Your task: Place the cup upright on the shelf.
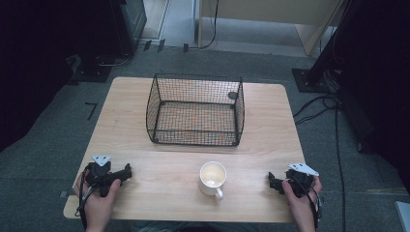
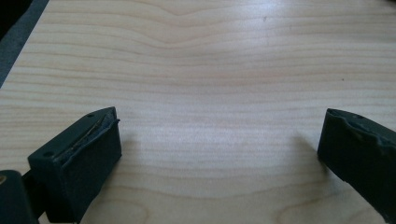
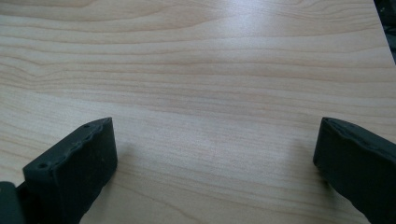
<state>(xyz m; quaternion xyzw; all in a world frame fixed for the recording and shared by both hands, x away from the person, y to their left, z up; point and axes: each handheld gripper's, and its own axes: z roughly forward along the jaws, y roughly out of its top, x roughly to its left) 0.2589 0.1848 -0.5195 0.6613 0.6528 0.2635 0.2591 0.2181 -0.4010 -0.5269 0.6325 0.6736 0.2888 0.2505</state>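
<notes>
Lab: carpeted floor (image 1: 58, 111), loose cables (image 1: 319, 108), equipment stands (image 1: 316, 77).

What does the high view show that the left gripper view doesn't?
High view: the white mug near the front edge, the black wire basket behind it, the person's hands and the right claw resting at the table's right.

Left gripper view: a close look at the left claw, with its jaws wide apart, nothing between them and a frayed pad.

Both: the bare wooden table and the left claw.
</notes>
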